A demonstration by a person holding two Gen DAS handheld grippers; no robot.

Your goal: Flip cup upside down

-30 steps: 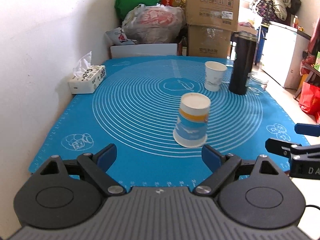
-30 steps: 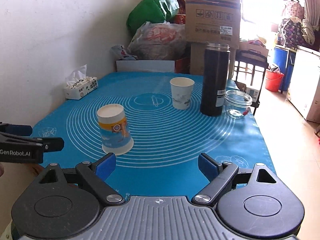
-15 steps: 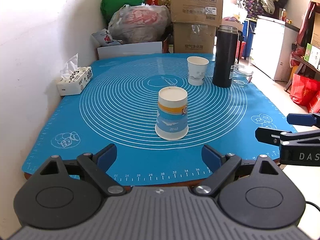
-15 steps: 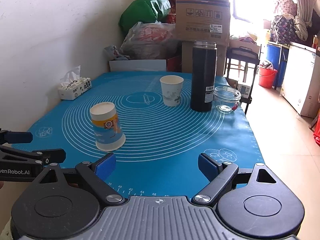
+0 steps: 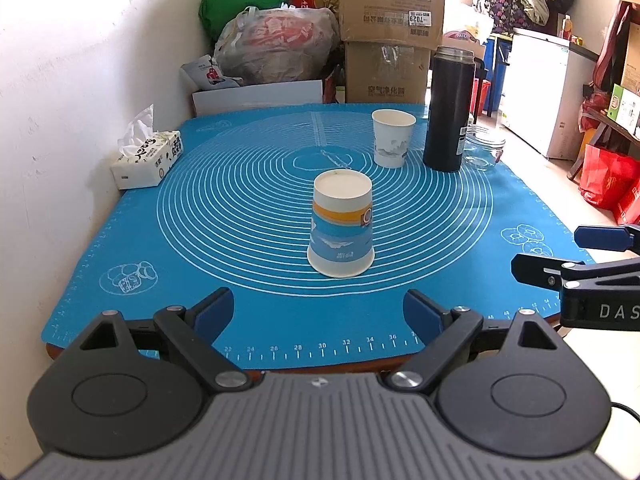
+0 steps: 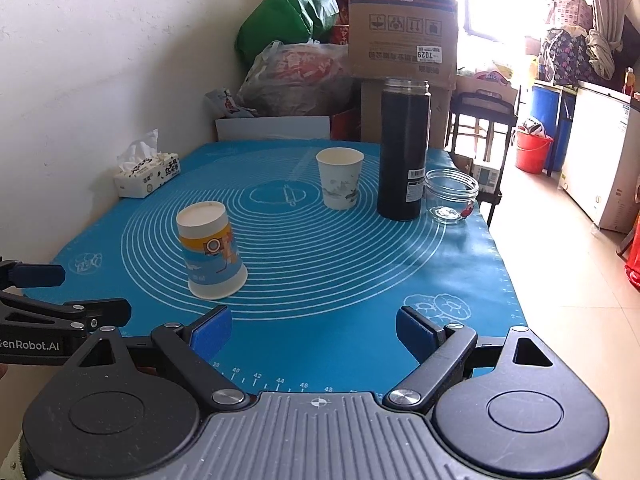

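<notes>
A paper cup with blue and orange print stands upside down, mouth on the blue mat, near the mat's middle; it also shows in the right wrist view. My left gripper is open and empty, near the table's front edge, short of the cup. My right gripper is open and empty, to the right of the cup and apart from it. The right gripper's fingers show at the right edge of the left wrist view.
A white paper cup stands upright at the back, beside a tall black flask and a glass jar. A tissue box sits by the wall. Boxes and bags are stacked behind the table.
Both grippers have drawn back toward the table's front edge; the cup looks farther away. The cup has not moved and both grippers stay open.
</notes>
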